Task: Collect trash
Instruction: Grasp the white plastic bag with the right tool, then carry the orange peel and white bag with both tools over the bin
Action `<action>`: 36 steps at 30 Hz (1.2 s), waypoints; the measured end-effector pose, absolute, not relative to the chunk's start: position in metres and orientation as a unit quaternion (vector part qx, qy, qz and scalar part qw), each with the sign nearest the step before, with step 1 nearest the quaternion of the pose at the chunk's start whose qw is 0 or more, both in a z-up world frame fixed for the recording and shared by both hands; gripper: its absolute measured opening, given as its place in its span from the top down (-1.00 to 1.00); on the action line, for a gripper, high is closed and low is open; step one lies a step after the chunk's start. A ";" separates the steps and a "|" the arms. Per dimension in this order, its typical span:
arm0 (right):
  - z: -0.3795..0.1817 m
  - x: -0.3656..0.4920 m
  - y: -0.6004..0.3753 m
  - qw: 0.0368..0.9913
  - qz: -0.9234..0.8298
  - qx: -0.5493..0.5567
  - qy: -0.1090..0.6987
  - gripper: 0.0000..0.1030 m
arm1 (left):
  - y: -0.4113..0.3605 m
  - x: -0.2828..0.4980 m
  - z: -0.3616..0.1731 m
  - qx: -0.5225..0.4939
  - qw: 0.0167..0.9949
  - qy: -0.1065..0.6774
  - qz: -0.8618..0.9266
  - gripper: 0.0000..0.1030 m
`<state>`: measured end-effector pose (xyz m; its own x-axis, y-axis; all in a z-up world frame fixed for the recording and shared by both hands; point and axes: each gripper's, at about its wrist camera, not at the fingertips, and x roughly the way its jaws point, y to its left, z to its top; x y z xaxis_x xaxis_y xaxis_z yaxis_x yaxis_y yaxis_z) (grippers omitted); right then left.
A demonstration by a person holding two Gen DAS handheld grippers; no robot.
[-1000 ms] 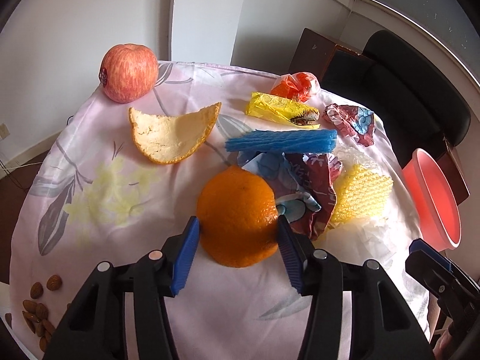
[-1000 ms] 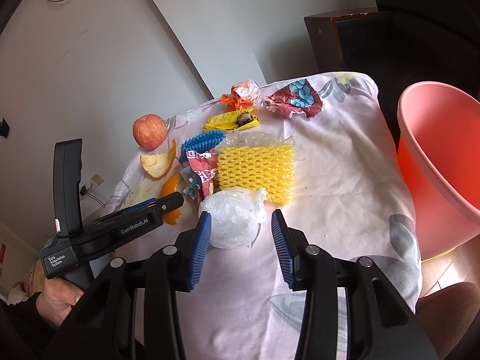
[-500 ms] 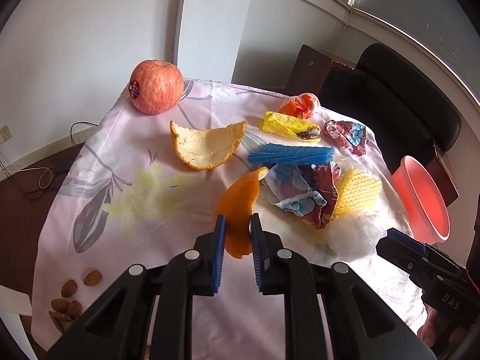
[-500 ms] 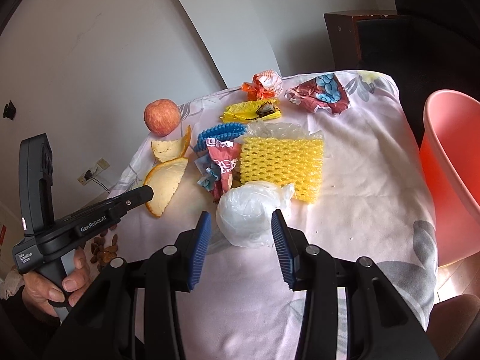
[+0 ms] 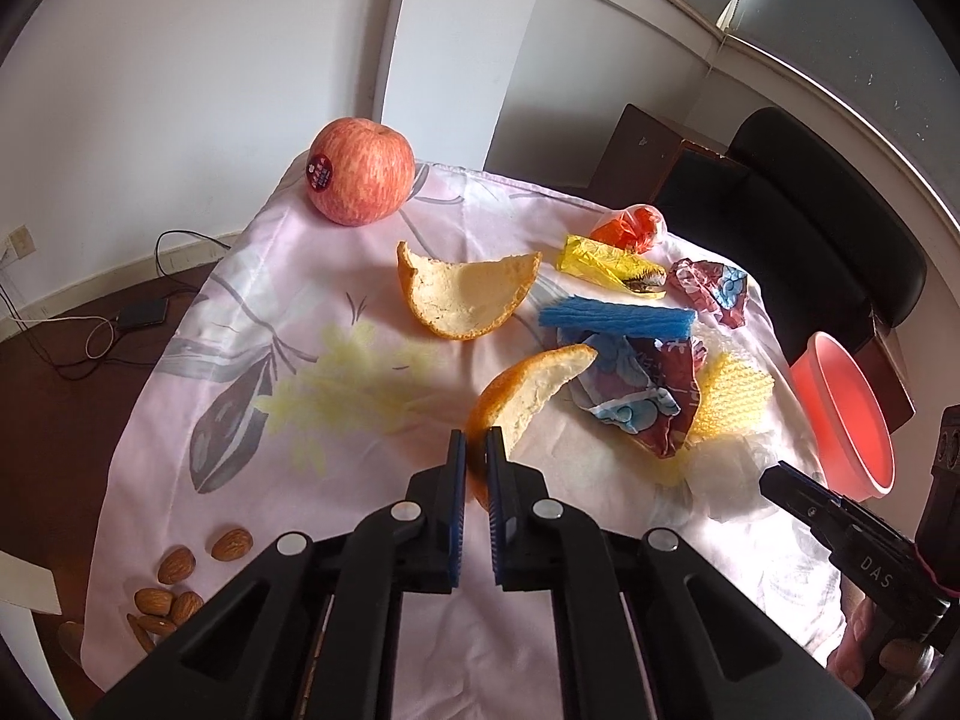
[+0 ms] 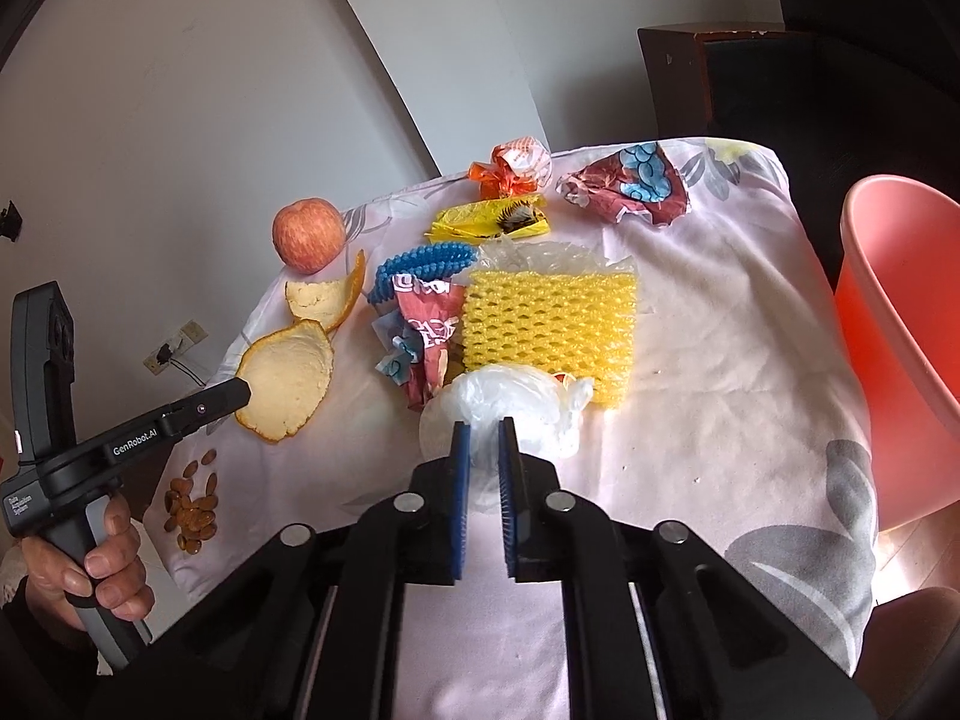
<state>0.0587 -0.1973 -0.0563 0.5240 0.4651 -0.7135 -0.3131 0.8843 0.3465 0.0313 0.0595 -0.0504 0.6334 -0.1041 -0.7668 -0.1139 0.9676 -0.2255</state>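
My left gripper (image 5: 474, 450) is shut on an orange peel (image 5: 528, 396) and holds it above the pink cloth; the peel also shows in the right wrist view (image 6: 288, 378). My right gripper (image 6: 483, 438) is shut on a crumpled white plastic bag (image 6: 510, 408). A second orange peel (image 5: 462, 294) lies further back. A blue foam strip (image 5: 618, 318), a yellow foam net (image 6: 552, 324), a red-blue wrapper (image 5: 642, 396), a yellow wrapper (image 5: 606, 264), an orange wrapper (image 6: 516, 168) and another red wrapper (image 6: 630, 186) lie on the table. A pink bin (image 6: 900, 324) stands at the right.
A red apple (image 5: 360, 180) sits at the table's far left corner. Several almonds (image 5: 174, 588) lie near the front left edge. A black chair (image 5: 828, 228) stands behind the table. Cables lie on the floor (image 5: 120, 324) to the left.
My left gripper closed on the orange peel and lifted it, tilting it on edge. My right gripper closed on the white plastic bag.
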 end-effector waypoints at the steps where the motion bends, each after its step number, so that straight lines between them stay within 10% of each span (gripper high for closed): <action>1: -0.054 0.057 -0.198 0.871 0.225 0.087 0.429 0.88 | 0.058 0.030 -0.048 -0.125 0.897 0.424 0.001 0.90; 36: -0.007 0.026 -0.359 0.936 0.056 0.177 0.298 0.90 | -0.124 0.053 0.024 -0.059 0.904 0.366 -0.211 0.90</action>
